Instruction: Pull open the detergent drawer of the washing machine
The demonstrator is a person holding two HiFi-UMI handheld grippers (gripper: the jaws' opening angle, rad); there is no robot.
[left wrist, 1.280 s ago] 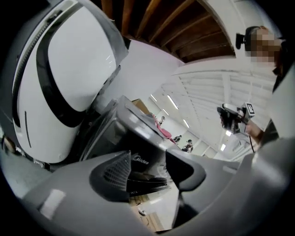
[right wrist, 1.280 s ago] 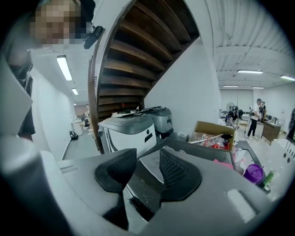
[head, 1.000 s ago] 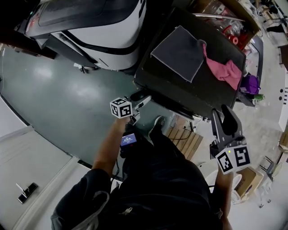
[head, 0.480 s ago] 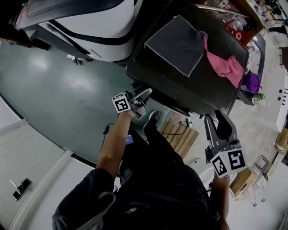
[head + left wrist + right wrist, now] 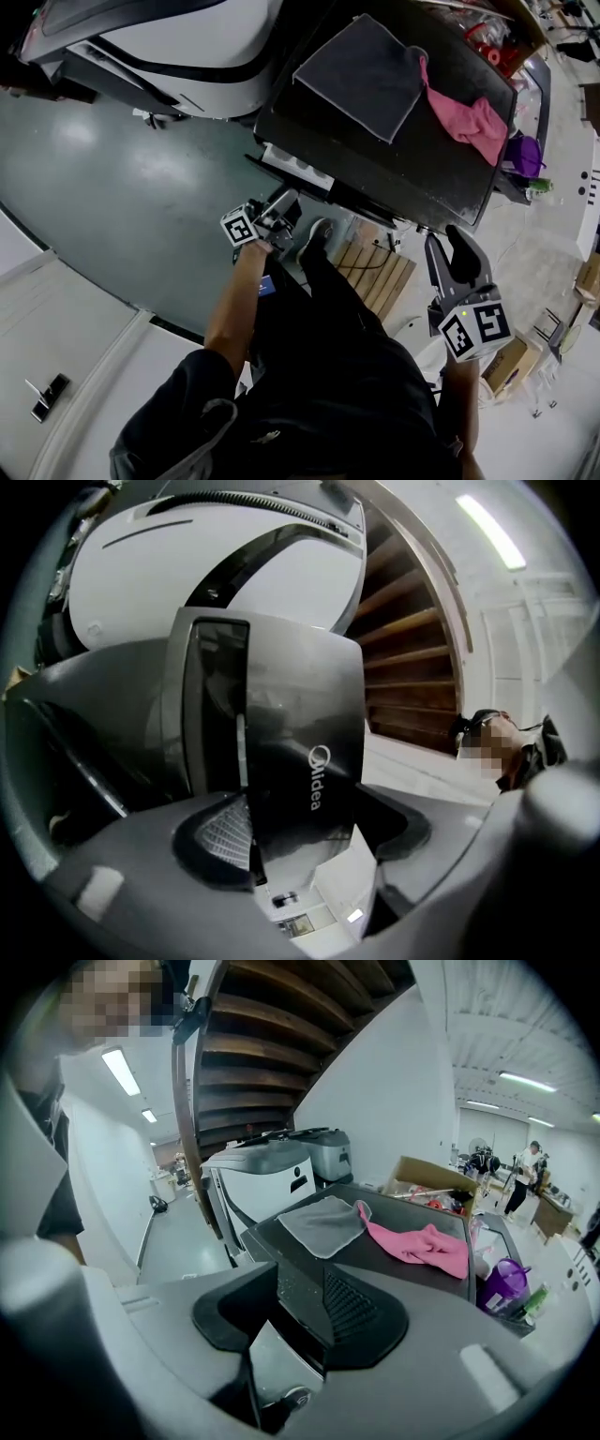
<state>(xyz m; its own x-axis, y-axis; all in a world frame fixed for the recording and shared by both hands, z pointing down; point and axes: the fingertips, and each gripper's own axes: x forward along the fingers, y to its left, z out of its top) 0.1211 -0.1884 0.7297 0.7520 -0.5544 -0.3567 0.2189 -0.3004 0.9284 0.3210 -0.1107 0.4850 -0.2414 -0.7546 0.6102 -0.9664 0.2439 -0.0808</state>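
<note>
The dark washing machine (image 5: 422,178) stands ahead of me, and its white detergent drawer (image 5: 296,167) sticks out of the front at the left corner. My left gripper (image 5: 278,210) hovers just in front of the drawer, apart from it. Its jaws have just been closing a little, with nothing between them. In the left gripper view the left gripper (image 5: 302,847) frames a glossy dark panel with Midea lettering (image 5: 300,761) and the white drawer (image 5: 328,897) below it. My right gripper (image 5: 453,264) hangs open beside the machine's right front corner, holding nothing; the right gripper (image 5: 305,1321) looks over the lid.
A grey cloth (image 5: 361,70) and a pink cloth (image 5: 469,117) lie on the machine's lid. A white appliance (image 5: 187,42) stands to the left. A wooden slat board (image 5: 380,281) lies on the floor by my legs. A purple bottle (image 5: 521,156) sits far right.
The white drawer now shows pulled out of the machine's front. My left gripper, earlier up against that front edge, has let go and drawn back. The right gripper has sunk a little.
</note>
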